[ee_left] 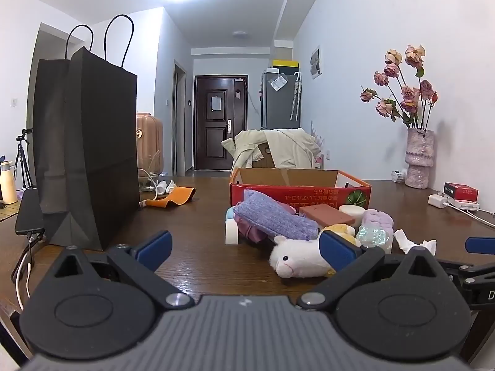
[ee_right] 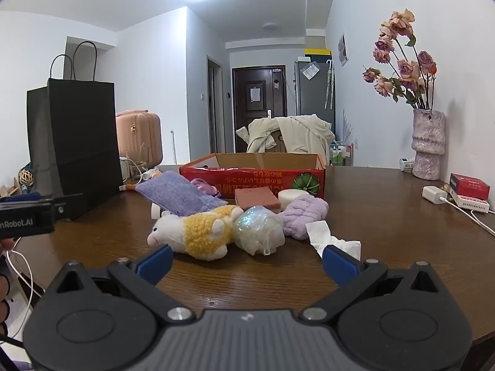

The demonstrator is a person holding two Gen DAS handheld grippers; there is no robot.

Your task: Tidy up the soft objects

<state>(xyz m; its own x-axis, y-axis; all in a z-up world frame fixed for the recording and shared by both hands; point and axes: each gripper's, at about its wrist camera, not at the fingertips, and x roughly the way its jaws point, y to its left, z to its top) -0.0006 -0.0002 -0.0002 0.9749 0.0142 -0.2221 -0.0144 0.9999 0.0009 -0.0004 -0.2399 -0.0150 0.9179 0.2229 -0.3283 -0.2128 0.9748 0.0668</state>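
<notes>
Both grippers sit low and level over the wooden table (ee_right: 386, 216), jaws spread, holding nothing. The left gripper (ee_left: 246, 249) has a stiff black paper bag (ee_left: 86, 154) to its left. The right gripper (ee_right: 247, 261) faces the pile before the red cardboard box (ee_right: 253, 174): flat purple cloth (ee_right: 176, 194), fuzzy sheep (ee_right: 198, 236), shiny wrapped ball (ee_right: 258, 228), brick-red block (ee_right: 256, 199), lilac towel (ee_right: 304, 215), crumpled tissue (ee_right: 332, 239).

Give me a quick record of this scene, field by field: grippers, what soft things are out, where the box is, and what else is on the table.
left gripper: open, empty, above table
right gripper: open, empty
soft items: white-and-yellow plush sheep, purple knitted cloth, lilac fluffy towel, shiny wrapped bundle, crumpled white tissue
container: red cardboard box, open, behind the pile
other: black paper bag, vase of dried roses
</notes>
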